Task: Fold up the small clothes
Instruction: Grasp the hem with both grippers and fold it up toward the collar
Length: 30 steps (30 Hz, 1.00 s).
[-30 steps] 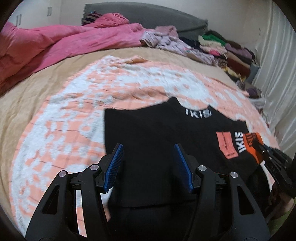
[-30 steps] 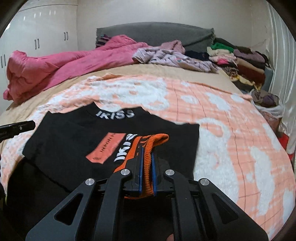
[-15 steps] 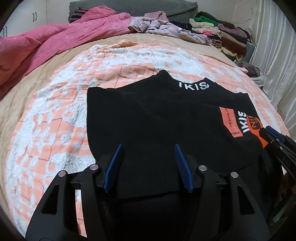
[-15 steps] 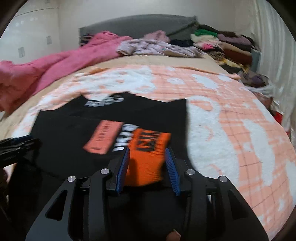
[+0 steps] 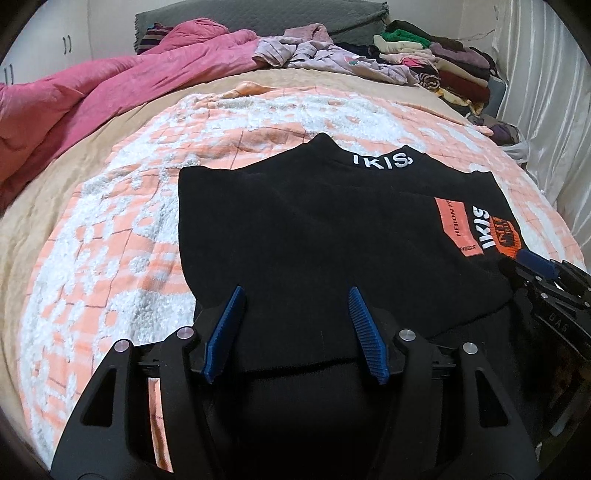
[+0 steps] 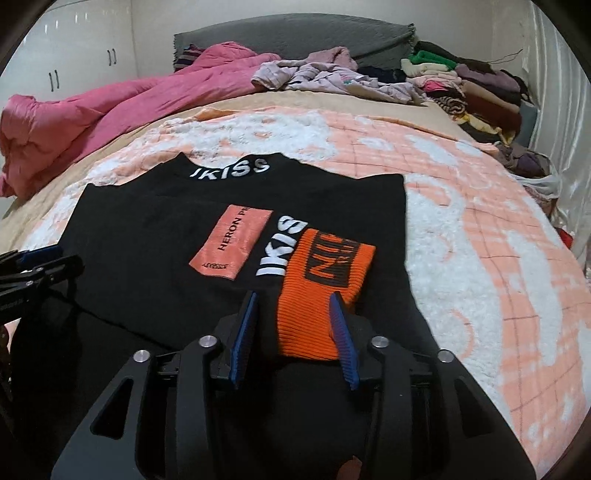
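A small black sweater with white "IKISS" lettering on its collar (image 6: 236, 236) lies flat on the fluffy peach-and-white checked blanket (image 6: 480, 229) that covers the bed, its sleeves folded in over the body. The neck points toward the headboard, the hem toward the near edge. A salmon-pink rectangular patch (image 6: 231, 245) sits on the chest, and beside it the ribbed orange cuff with black lettering (image 6: 323, 291) rests on top of the black fabric.

The right gripper (image 6: 293, 314) hovers low over the near end of that orange cuff, its blue-padded jaws spread apart on either side of it and closed on nothing. The left gripper (image 5: 295, 308) hangs over the hem on the other side of the sweater (image 5: 317, 243), jaws wide open, nothing between them but the black cloth below.

Farther back, a crumpled pink quilt (image 6: 92, 118) is heaped along the left side of the bed, a lilac garment (image 6: 325, 79) lies loose near the grey headboard (image 6: 295, 35), and a stack of folded clothes (image 6: 476, 88) lines the right wall.
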Each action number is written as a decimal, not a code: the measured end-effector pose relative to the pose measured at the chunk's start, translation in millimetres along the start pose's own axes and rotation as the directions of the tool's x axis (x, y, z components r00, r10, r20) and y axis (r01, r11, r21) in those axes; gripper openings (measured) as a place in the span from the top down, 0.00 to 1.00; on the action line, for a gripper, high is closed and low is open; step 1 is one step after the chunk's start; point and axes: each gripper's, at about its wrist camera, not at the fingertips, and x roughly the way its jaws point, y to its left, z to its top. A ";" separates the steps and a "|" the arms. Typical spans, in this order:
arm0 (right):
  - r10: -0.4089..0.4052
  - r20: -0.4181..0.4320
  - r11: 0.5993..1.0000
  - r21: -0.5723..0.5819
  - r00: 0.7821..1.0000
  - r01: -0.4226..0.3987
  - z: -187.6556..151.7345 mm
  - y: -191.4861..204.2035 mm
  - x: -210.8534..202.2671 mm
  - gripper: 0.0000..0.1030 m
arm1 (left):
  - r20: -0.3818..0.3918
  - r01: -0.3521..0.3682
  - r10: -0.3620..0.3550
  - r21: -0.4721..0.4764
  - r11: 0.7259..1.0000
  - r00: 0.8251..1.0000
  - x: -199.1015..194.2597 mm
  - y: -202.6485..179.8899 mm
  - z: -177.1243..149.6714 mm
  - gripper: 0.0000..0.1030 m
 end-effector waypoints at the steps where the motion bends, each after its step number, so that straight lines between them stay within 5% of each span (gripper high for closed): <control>1: -0.016 0.002 1.000 -0.001 1.000 0.016 -0.5 -0.5 -1.8 0.48 | 0.001 0.001 -0.001 -0.001 1.000 1.000 -0.3 -1.0 0.3 0.50; 13: 0.007 0.026 0.998 0.057 1.000 -0.009 -6.8 -13.9 -26.1 0.47 | 0.041 0.003 -0.003 -0.012 1.000 0.999 -25.4 2.2 -1.3 0.46; 16: 0.021 0.050 0.998 0.064 0.999 -0.024 -5.4 -16.5 -37.8 0.35 | 0.050 0.007 -0.006 -0.011 1.000 0.999 -33.5 3.0 -0.4 0.41; 28: 0.051 0.110 0.996 0.070 0.993 -0.059 -2.5 -19.1 -79.6 0.17 | 0.100 0.007 -0.006 -0.014 1.000 0.995 -73.1 10.4 0.1 0.26; 30: 0.043 0.125 0.996 0.067 0.991 -0.051 -1.9 -19.0 -88.4 0.12 | 0.109 0.007 -0.004 -0.024 1.000 0.994 -80.6 13.2 -0.4 0.14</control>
